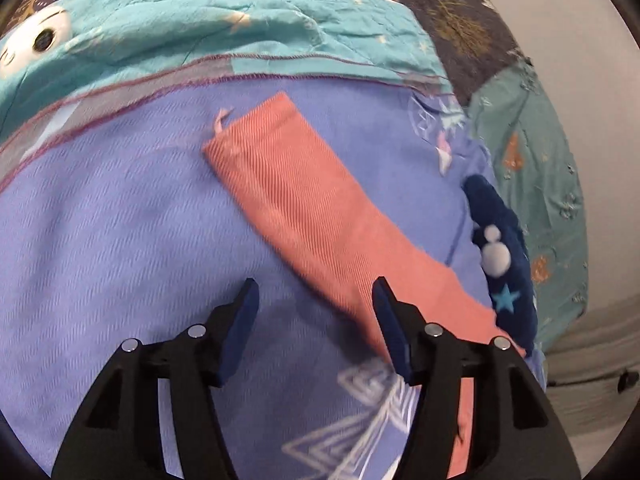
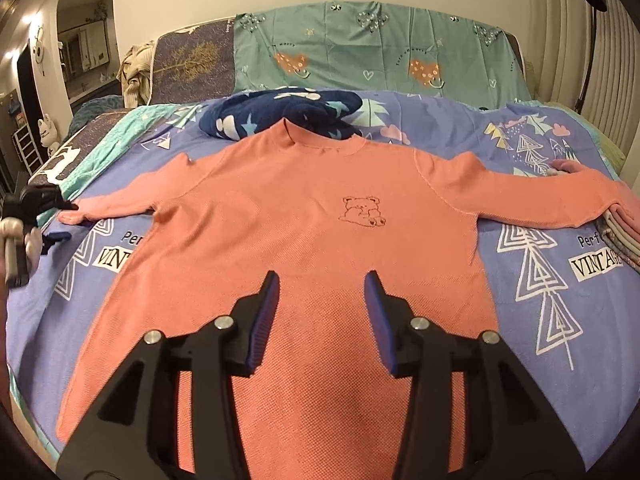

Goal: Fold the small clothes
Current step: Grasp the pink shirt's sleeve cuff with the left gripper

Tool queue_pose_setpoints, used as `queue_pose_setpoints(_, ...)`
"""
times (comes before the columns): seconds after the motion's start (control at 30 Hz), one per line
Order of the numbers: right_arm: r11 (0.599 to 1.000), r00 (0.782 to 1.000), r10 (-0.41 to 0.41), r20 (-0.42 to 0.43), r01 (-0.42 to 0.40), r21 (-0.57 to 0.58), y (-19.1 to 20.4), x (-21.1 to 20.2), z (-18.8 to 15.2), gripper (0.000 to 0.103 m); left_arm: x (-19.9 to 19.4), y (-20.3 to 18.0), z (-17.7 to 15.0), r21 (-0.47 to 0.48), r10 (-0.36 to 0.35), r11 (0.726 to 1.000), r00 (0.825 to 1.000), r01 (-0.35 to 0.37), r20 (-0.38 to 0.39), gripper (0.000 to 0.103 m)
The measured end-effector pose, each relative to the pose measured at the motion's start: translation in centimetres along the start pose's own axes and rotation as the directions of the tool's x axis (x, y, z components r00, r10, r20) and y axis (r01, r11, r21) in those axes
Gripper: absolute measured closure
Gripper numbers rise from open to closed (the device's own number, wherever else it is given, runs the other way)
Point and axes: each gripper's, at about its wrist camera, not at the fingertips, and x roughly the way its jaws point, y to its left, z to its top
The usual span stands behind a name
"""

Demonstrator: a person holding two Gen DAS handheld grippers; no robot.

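A salmon-pink long-sleeved shirt (image 2: 304,216) with a small bear drawing lies flat, face up, on the purple bedspread (image 2: 552,280), both sleeves spread out. My right gripper (image 2: 320,280) is open and empty above the shirt's lower middle. My left gripper (image 1: 316,288) is open and empty just above the shirt's left sleeve (image 1: 288,184), whose cuff points away; its right finger overlaps the sleeve. The left gripper also shows at the far left of the right wrist view (image 2: 52,216), by the sleeve's cuff.
A dark blue starred fleece garment (image 2: 280,116) lies bunched behind the shirt's collar and shows in the left view (image 1: 504,256). Folded clothes (image 2: 624,228) are stacked at the right edge. Teal sheets (image 1: 208,24) and green cushions (image 2: 380,52) lie beyond.
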Motion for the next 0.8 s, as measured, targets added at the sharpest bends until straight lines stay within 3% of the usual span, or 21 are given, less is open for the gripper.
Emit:
queue_pose_setpoints(0.1, 1.000, 1.000, -0.004, -0.003, 0.004, -0.001, 0.0, 0.4, -0.1, 0.055, 1.5, 0.3, 1.7, -0.069, 0.020, 0.997, 1.000, -0.019, 0.010, 0.044)
queue_pose_setpoints(0.17, 1.000, 1.000, -0.015, -0.003, 0.015, -0.007, -0.1, 0.6, -0.1, 0.054, 1.6, 0.7, 2.6, -0.094, 0.010, 0.996, 0.999, -0.006, 0.037, 0.053)
queue_pose_setpoints(0.2, 1.000, 1.000, -0.022, -0.004, 0.022, -0.009, -0.3, 0.7, -0.1, 0.054, 1.5, 0.5, 2.9, -0.078, -0.008, 0.997, 0.999, 0.012, 0.053, 0.080)
queue_pose_setpoints(0.23, 1.000, 1.000, -0.028, -0.007, 0.028, -0.007, -0.5, 0.9, 0.0, 0.054, 1.5, 0.4, 3.2, -0.056, -0.035, 0.998, 0.998, 0.038, 0.053, 0.099)
queue_pose_setpoints(0.33, 0.999, 0.999, -0.034, -0.012, 0.034, 0.011, -1.3, 1.2, 0.1, 0.054, 0.5, -0.8, 3.7, 0.004, -0.074, 0.997, 0.995, 0.074, 0.073, 0.101)
queue_pose_setpoints(0.47, 0.999, 0.999, -0.034, -0.012, 0.034, 0.035, -2.3, 1.8, 0.4, 0.054, -3.1, -4.5, 3.5, 0.168, -0.112, 0.982, 0.980, 0.084, 0.163, 0.101)
queue_pose_setpoints(0.57, 0.998, 1.000, -0.028, -0.012, 0.029, 0.051, -3.0, 2.1, 0.6, 0.054, -5.8, -8.9, 2.2, 0.314, -0.172, 0.944, 0.966, 0.105, 0.194, 0.101)
queue_pose_setpoints(0.63, 0.997, 1.000, -0.022, -0.011, 0.023, 0.071, -3.7, 2.3, 0.8, 0.054, -7.3, -12.5, 0.3, 0.421, -0.227, 0.898, 0.954, 0.127, 0.196, 0.101)
queue_pose_setpoints(0.77, 0.994, 1.000, -0.021, -0.003, 0.021, 0.109, -5.3, 2.3, 1.2, 0.054, -8.2, -19.7, -4.4, 0.581, -0.333, 0.789, 0.934, 0.199, 0.132, 0.101)
queue_pose_setpoints(0.8, 0.993, 1.000, -0.022, -0.002, 0.022, 0.114, -5.6, 2.3, 1.2, 0.054, -8.2, -21.7, -6.2, 0.622, -0.360, 0.751, 0.927, 0.223, 0.102, 0.101)
